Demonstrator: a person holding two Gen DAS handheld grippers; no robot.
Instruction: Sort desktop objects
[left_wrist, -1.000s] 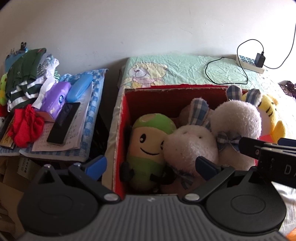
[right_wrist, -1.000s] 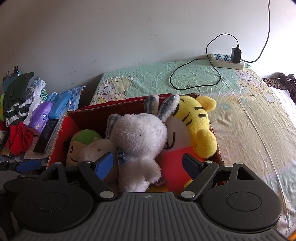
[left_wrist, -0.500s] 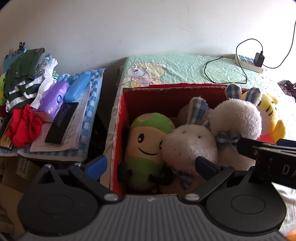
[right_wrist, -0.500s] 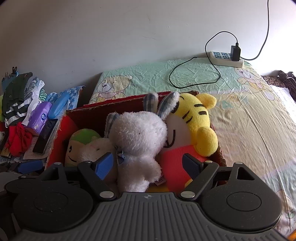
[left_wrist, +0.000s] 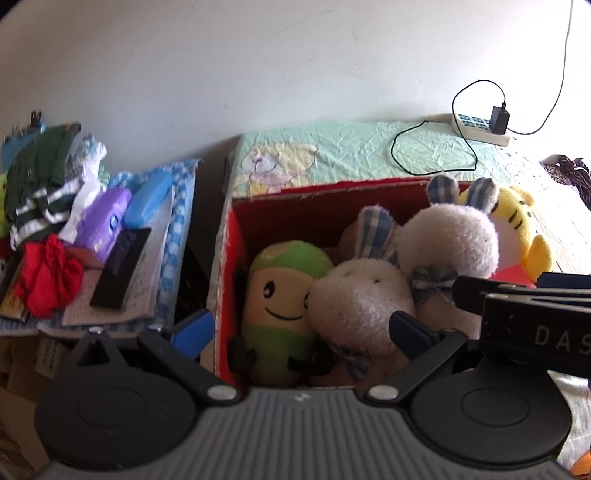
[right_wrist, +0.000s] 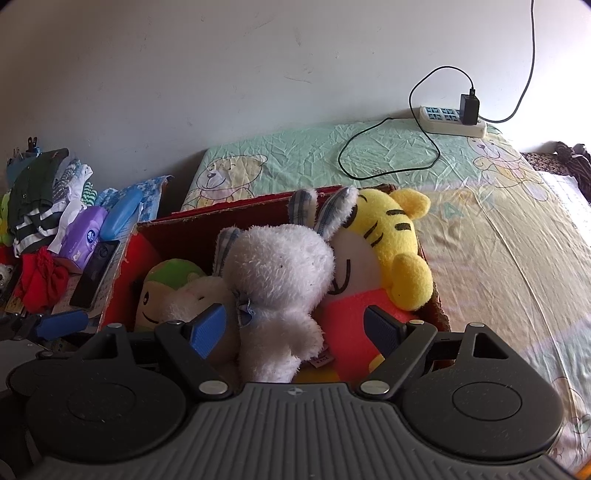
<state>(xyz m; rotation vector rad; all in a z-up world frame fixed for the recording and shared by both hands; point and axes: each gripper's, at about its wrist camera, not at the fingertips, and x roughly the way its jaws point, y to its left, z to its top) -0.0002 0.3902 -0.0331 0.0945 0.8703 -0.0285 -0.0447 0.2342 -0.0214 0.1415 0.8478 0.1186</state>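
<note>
Left wrist view: left gripper (left_wrist: 300, 326) fingers wide apart, empty, above box (left_wrist: 236, 206). Counter clutter (left_wrist: 122, 264), task items, lies left of box. Right gripper (right_wrist: 295, 328) likewise empty, farther from it.

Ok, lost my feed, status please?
Left gripper open, empty. Right gripper open, empty. Soft toys packed in red box. Side pile untouched.
</note>
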